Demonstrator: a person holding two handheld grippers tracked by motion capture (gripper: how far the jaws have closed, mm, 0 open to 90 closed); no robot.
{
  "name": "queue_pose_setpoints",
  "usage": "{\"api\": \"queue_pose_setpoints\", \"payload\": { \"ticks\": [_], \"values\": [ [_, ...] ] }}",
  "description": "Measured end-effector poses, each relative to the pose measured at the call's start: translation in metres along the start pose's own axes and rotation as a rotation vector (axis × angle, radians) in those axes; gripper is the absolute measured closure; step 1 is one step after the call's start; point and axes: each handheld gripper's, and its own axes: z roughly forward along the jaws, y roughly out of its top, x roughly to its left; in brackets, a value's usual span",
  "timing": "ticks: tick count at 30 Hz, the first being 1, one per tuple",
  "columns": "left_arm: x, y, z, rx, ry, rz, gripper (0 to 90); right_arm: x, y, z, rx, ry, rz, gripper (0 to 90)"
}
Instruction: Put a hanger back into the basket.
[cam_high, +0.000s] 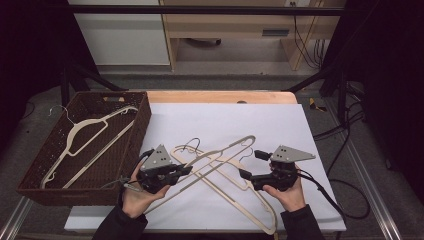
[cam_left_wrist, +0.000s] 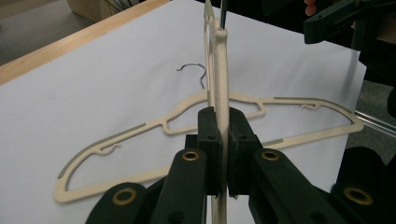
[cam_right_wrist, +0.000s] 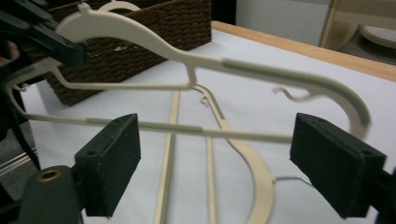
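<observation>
Leftmost, the basket (cam_high: 140, 125) holds one hanger (cam_high: 90, 137). Next, the left gripper (cam_high: 186, 170) clamps the raised hanger (cam_left_wrist: 220, 70) above the white sheet (cam_high: 300, 150), over another hanger (cam_left_wrist: 299, 135) lying flat. Beside it, the right gripper (cam_high: 252, 165) stands released, nothing pressed between its pads.
</observation>
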Motion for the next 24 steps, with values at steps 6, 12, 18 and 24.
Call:
{"api": "queue_pose_setpoints", "payload": {
  "ticks": [6, 12, 18, 24],
  "values": [
    [0.004, 0.004, -0.013, -0.031, 0.033, -0.007, 86.1, -0.007, -0.002, -0.007, 0.000, -0.060, 0.003, 8.0],
    [0.009, 0.012, -0.033, -0.069, 0.043, -0.013, 86.1, -0.012, -0.002, -0.015, -0.027, -0.094, 0.042, 4.8],
    [0.017, 0.028, -0.060, -0.092, 0.070, -0.003, 86.2, -0.016, -0.002, -0.022, -0.048, -0.109, 0.060, 4.0],
    [0.035, 0.045, -0.098, -0.117, 0.104, 0.012, 86.2, -0.016, -0.003, -0.024, -0.050, -0.113, 0.062, 3.2]
  ]
}}
